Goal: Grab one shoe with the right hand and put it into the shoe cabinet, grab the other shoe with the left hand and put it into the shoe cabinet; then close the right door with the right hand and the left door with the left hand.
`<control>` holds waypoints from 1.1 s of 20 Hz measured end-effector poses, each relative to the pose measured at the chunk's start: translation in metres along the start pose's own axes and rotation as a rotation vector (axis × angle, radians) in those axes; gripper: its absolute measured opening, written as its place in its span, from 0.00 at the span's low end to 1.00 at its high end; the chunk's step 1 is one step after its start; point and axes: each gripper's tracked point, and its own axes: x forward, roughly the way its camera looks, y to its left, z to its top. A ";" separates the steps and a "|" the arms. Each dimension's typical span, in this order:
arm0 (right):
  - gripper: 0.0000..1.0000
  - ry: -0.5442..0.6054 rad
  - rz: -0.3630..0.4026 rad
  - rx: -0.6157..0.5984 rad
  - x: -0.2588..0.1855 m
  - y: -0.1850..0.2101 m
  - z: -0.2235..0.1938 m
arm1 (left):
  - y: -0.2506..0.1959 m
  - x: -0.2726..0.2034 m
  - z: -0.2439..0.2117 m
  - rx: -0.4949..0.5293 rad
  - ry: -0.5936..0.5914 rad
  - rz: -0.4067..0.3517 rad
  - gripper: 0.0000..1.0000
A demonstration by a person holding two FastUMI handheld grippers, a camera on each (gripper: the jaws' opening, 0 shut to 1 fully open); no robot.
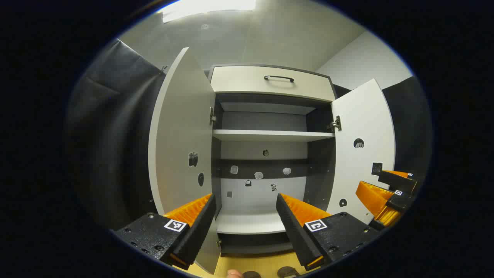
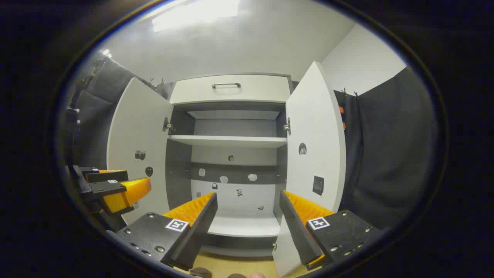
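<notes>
Both claws, left claw point(image 1: 245, 220) and right claw point(image 2: 247, 220), gape wide before the shoe cabinet point(image 1: 270, 135), its 2 doors open.

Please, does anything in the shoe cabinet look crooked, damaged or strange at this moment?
Nothing stands out. The shoe cabinet stands straight, its left door and right door hang open on their hinges, and the shelf lies level and bare. Both grippers are open.
</notes>
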 end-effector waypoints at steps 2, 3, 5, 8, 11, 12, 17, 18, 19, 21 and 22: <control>0.96 0.003 0.004 0.005 0.001 0.002 -0.001 | 0.002 0.000 0.000 0.003 -0.001 0.007 0.95; 0.96 0.005 0.007 0.008 0.001 0.004 -0.002 | 0.003 -0.001 0.000 0.003 -0.001 0.011 0.96; 0.96 0.011 0.010 0.009 0.003 0.005 -0.005 | 0.004 0.000 -0.001 0.002 0.001 0.018 0.96; 0.96 0.022 0.015 0.008 0.006 0.006 -0.011 | 0.007 0.000 0.000 -0.003 0.003 0.028 0.95; 0.96 0.033 0.021 0.013 0.008 0.009 -0.018 | 0.010 -0.001 0.000 0.004 0.002 0.040 0.96; 0.96 0.035 0.024 0.014 0.008 0.009 -0.020 | 0.012 -0.001 0.000 0.006 0.002 0.043 0.96; 0.96 0.083 0.048 0.028 0.013 0.020 -0.055 | 0.017 -0.001 0.002 0.006 0.001 0.060 0.95; 0.96 0.122 0.055 0.032 0.011 0.025 -0.076 | 0.021 -0.001 0.003 0.007 0.001 0.067 0.95; 0.96 0.163 0.061 0.039 0.009 0.027 -0.098 | 0.024 -0.001 0.002 0.009 0.002 0.074 0.96; 0.95 0.231 0.071 0.051 0.008 0.032 -0.142 | 0.032 -0.002 0.001 0.017 0.007 0.090 0.95; 0.95 0.268 0.075 0.052 0.005 0.035 -0.163 | 0.035 -0.002 0.001 0.021 0.011 0.097 0.96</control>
